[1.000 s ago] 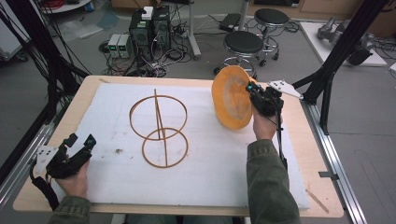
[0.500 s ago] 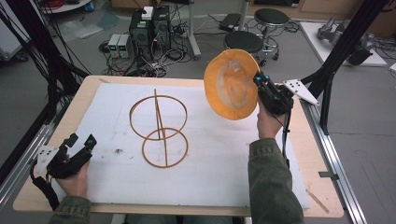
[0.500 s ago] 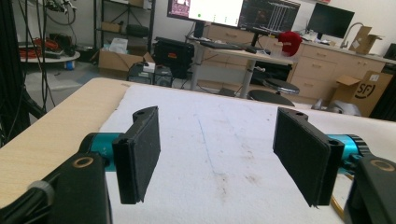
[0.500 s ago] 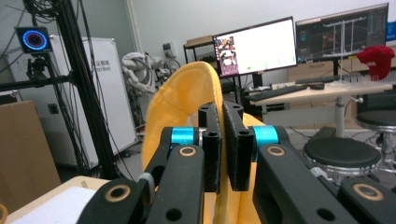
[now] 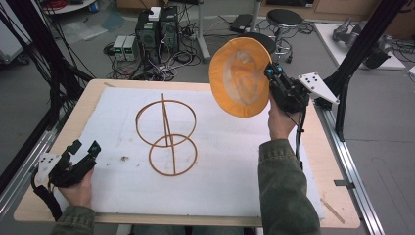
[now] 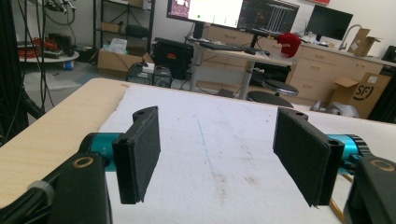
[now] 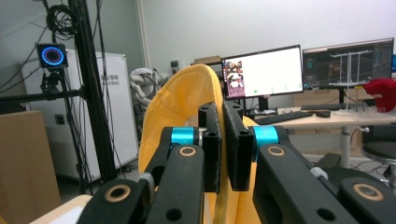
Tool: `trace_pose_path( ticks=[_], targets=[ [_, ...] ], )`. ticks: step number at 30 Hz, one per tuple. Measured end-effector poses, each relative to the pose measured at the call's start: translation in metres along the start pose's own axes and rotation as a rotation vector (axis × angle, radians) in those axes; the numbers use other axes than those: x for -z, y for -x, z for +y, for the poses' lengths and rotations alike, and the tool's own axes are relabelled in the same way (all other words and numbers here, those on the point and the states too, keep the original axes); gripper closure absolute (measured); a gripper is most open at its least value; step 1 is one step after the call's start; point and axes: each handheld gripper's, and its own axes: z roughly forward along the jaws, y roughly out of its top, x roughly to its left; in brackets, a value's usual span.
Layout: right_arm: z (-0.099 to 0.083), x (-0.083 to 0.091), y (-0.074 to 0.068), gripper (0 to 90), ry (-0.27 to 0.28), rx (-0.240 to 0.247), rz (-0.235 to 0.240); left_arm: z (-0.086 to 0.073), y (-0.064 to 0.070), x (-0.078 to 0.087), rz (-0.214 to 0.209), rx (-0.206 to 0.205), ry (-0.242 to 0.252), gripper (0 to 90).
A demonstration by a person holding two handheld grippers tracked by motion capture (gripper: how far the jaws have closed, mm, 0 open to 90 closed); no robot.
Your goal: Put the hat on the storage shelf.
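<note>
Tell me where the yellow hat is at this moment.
In the high view the yellow hat is in the air over the table's far right part, held by its brim in the right gripper, to the right of the wire stand.

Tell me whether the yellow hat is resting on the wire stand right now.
No: the right hand-held gripper holds the yellow hat in the air, apart from the wire stand.

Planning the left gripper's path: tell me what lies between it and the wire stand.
In the high view, only bare white mat between left gripper and wire stand.
</note>
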Motion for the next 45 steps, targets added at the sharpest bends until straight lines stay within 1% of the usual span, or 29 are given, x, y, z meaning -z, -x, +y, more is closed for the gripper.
trace_pose_path(
  ticks=[3, 7, 8, 12, 17, 24, 29, 34, 36, 40, 41, 45],
  targets=[
    [0.005, -0.002, -0.005, 86.0, 0.015, 0.008, 0.013, 0.0, -0.001, 0.0, 0.0, 0.001, 0.0, 32.1],
    [0.01, -0.004, -0.012, 86.0, 0.017, 0.02, 0.025, 0.0, -0.001, 0.0, -0.002, 0.003, 0.005, 32.1],
    [0.011, -0.004, -0.015, 86.0, 0.017, 0.016, 0.026, 0.0, -0.001, 0.0, -0.002, 0.003, 0.005, 32.1],
    [0.017, -0.005, -0.025, 86.0, 0.028, 0.029, 0.041, 0.0, 0.0, 0.0, -0.005, 0.002, 0.004, 32.1],
    [0.026, -0.009, -0.036, 86.0, 0.046, 0.026, 0.049, 0.0, -0.001, 0.0, -0.001, 0.008, 0.006, 32.1],
    [0.03, -0.013, -0.048, 86.0, 0.047, 0.053, 0.057, 0.001, -0.002, 0.001, -0.001, 0.015, 0.008, 32.1],
    [0.032, -0.014, -0.055, 86.0, 0.042, 0.055, 0.067, 0.001, -0.002, 0.0, 0.0, 0.019, 0.009, 32.1],
    [0.032, -0.014, -0.066, 85.9, 0.045, 0.07, 0.091, 0.001, -0.002, 0.0, -0.006, 0.019, 0.01, 32.1],
    [0.032, -0.014, -0.071, 85.9, 0.043, 0.066, 0.111, 0.001, -0.002, 0.0, -0.01, 0.021, 0.011, 32.1],
    [0.032, -0.013, -0.083, 85.9, 0.048, 0.082, 0.144, 0.001, -0.002, 0.001, -0.01, 0.017, 0.01, 32.1],
    [0.032, -0.013, -0.086, 85.9, 0.051, 0.078, 0.153, 0.001, -0.002, 0.0, -0.009, 0.021, 0.013, 32.1],
    [0.034, -0.013, -0.1, 85.7, 0.056, 0.099, 0.181, 0.001, -0.002, 0.0, -0.01, 0.02, 0.012, 32.1]
  ],
)
